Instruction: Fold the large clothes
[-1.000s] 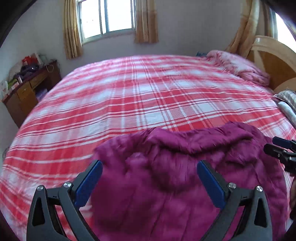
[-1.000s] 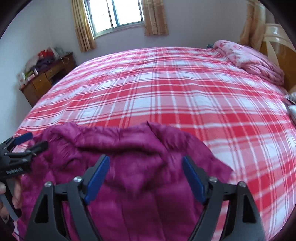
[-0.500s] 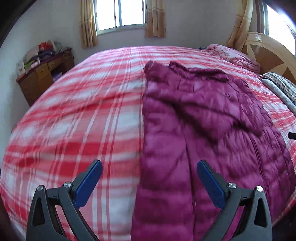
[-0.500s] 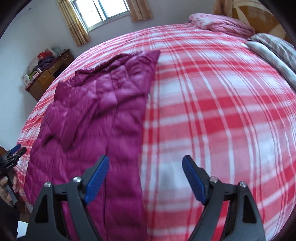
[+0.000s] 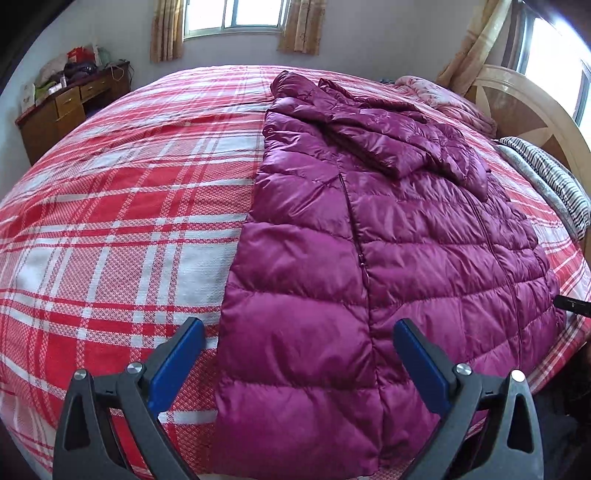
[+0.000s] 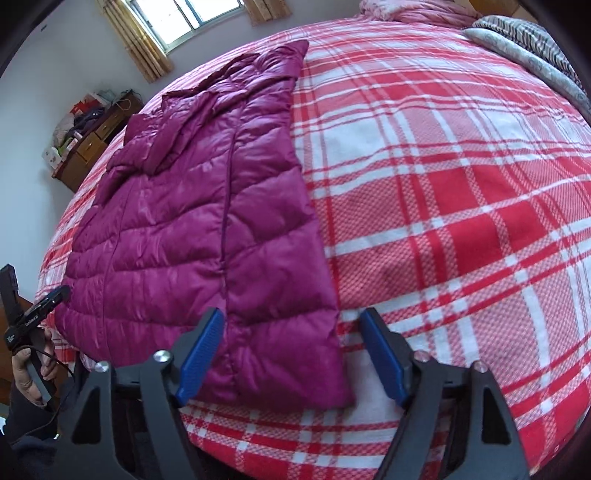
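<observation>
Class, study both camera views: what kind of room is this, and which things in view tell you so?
Most likely a home bedroom: a large bed with a red plaid sheet and wooden headboard, a curtained window, and a cluttered wooden dresser by the wall.

a wide bed with a red-and-white plaid bedspread (image 5: pixel 122 206) fills the room. daylight comes through a window (image 5: pixel 236 16) flanked by short tan curtains (image 5: pixel 166 31) in a pale wall. a cluttered wooden desk (image 5: pixel 62 110) stands in the corner. a curved wooden headboard (image 5: pixel 532 114) rises behind a pink quilt (image 5: pixel 443 98) and a striped blanket (image 5: pixel 546 177).
</observation>
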`<state>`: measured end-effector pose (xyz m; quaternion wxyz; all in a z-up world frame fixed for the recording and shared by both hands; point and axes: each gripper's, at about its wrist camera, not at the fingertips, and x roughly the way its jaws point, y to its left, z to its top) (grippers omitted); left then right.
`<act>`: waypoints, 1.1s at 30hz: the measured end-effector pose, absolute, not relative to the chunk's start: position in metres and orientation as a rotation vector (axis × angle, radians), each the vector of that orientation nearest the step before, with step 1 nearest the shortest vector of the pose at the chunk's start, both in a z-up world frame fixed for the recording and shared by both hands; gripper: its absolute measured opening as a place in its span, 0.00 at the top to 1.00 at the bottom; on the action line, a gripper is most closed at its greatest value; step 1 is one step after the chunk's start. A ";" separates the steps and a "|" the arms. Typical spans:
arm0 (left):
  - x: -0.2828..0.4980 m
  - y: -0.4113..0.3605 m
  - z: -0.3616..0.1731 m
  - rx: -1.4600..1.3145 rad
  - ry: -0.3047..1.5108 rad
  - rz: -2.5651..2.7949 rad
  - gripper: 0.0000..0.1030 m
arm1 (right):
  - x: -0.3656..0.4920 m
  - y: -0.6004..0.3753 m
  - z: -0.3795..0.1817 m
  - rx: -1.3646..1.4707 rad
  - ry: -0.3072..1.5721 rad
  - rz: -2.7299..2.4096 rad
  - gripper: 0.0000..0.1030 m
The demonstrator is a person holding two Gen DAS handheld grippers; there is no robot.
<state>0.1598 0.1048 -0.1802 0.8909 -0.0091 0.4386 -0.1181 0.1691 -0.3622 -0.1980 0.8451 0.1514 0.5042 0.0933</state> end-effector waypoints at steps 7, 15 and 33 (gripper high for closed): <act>0.155 0.104 -0.173 -0.024 0.921 -0.326 0.81 | 0.158 -0.354 -0.193 0.366 1.047 0.278 0.89; 0.130 0.109 -0.117 0.011 0.772 -0.398 0.94 | 0.136 -0.361 -0.138 0.393 0.884 0.328 0.92; 0.090 0.157 0.027 -0.088 0.476 -0.522 0.96 | 0.118 -0.412 0.003 0.438 0.453 0.299 0.95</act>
